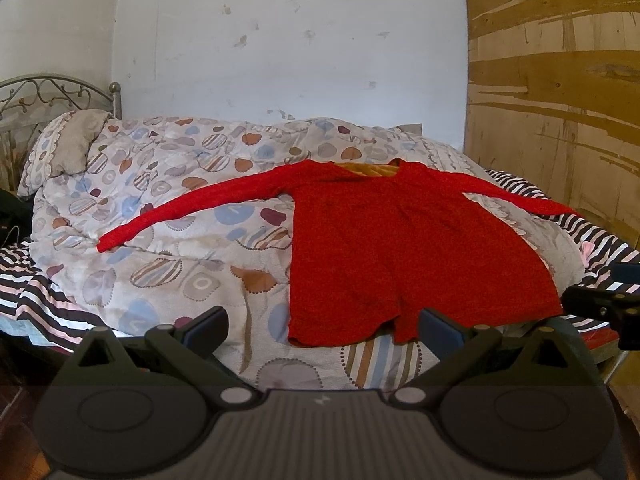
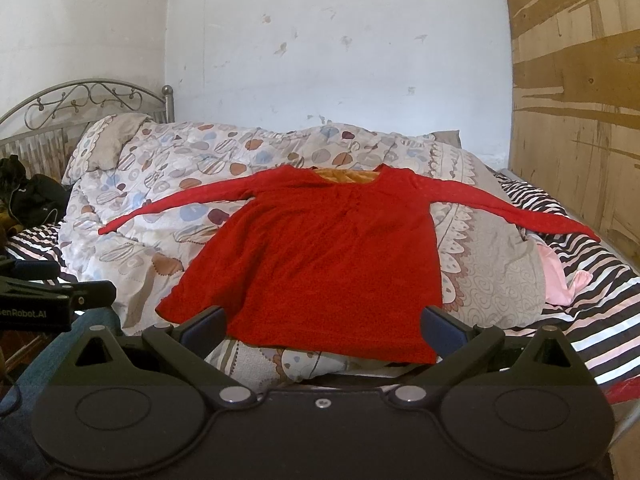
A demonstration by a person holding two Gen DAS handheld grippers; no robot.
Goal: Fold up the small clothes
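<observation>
Red long-sleeved top [image 1: 384,248] [image 2: 320,264] spread flat, front up, on a patterned quilt [image 1: 172,208] [image 2: 180,184] covering the bed, hem toward the near edge, neckline toward the far wall, orange lining showing at the neck. Both sleeves stretched straight out, one across the quilt toward the headboard [image 1: 48,88] [image 2: 88,100] side, the other reaching over the striped sheet [image 1: 592,236] [image 2: 592,288] toward the wooden panel [image 1: 560,80] [image 2: 580,100]. Pillow [image 1: 68,144] [image 2: 108,140] at the headboard corner. Pink cloth [image 2: 560,276] lying on the striped sheet beside the quilt's right edge.

Left gripper [image 1: 320,326] held wide open, empty, hovering at the near edge of the bed just short of the hem's left part. Right gripper [image 2: 324,326] likewise spread wide, nothing between the fingers, poised at the near edge with the hem in front of it; touching or not, cannot tell. Each gripper partly visible at the side of the other's view.
</observation>
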